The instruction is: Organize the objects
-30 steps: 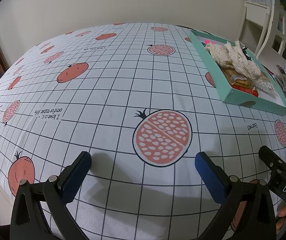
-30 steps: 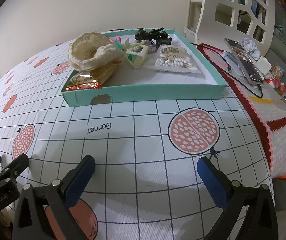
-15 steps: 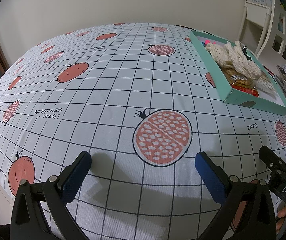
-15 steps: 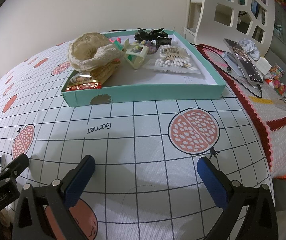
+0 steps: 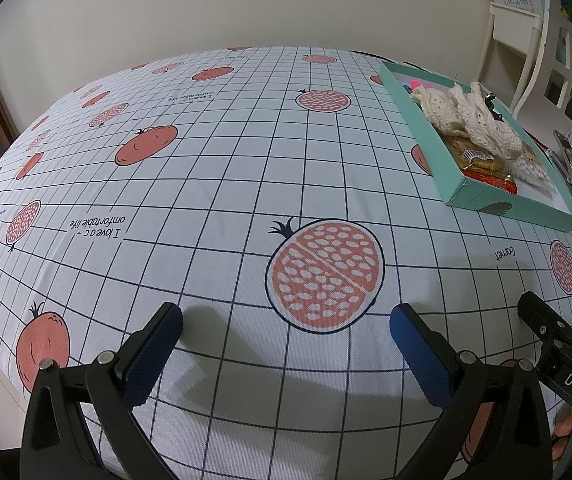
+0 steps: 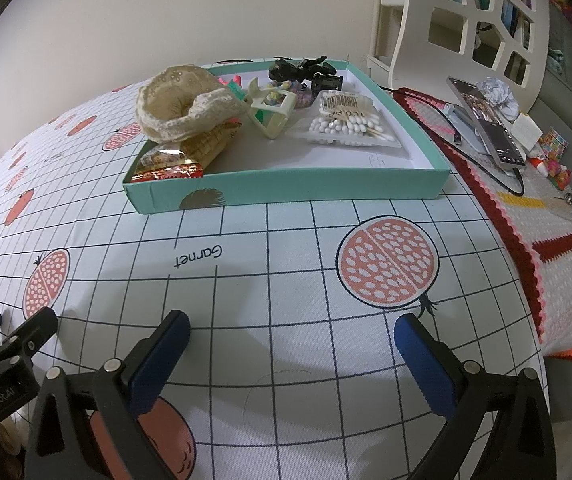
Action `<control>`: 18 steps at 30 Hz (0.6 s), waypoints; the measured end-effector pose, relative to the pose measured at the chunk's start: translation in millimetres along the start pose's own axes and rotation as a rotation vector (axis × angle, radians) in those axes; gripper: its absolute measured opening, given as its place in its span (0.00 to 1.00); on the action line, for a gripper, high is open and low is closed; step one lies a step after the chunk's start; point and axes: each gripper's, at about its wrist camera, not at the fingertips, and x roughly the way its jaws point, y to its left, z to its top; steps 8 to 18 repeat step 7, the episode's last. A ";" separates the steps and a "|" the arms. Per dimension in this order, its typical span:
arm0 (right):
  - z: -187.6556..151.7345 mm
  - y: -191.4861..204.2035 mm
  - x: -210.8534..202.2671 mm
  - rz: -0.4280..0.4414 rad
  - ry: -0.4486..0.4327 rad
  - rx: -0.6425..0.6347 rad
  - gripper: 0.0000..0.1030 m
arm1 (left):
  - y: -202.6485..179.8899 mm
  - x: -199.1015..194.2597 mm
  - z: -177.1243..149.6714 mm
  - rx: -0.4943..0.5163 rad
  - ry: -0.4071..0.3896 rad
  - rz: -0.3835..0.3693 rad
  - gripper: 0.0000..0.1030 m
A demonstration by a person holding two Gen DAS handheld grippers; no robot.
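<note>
A shallow teal box (image 6: 286,190) sits on the pomegranate-print cloth, straight ahead of my right gripper (image 6: 291,328) and far right in the left wrist view, where the teal box (image 5: 417,128) shows its long side. It holds a cream lace pouch (image 6: 182,106), a red-gold snack packet (image 6: 164,168), a pale plastic clip frame (image 6: 272,112), a bag of cotton swabs (image 6: 349,126) and black clips (image 6: 297,68). My left gripper (image 5: 286,322) hovers open over a pomegranate print. Both grippers are open and hold nothing. The right gripper's tips (image 5: 557,322) show beside the left.
A crocheted red-and-white mat (image 6: 537,216) lies right of the box, with a phone on a stand (image 6: 485,120), a cable, crumpled paper and small toys. A white chair (image 6: 477,12) stands behind. The wall runs along the table's far edge.
</note>
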 end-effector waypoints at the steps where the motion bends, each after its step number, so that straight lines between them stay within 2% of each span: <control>1: 0.0 0.0 -0.1 0.000 0.000 0.000 1.00 | 0.0 0.0 0.2 0.000 0.000 0.000 1.00; 18: -0.1 0.2 -0.2 0.000 0.000 0.000 1.00 | 1.1 -0.5 0.2 0.000 -0.001 -0.001 1.00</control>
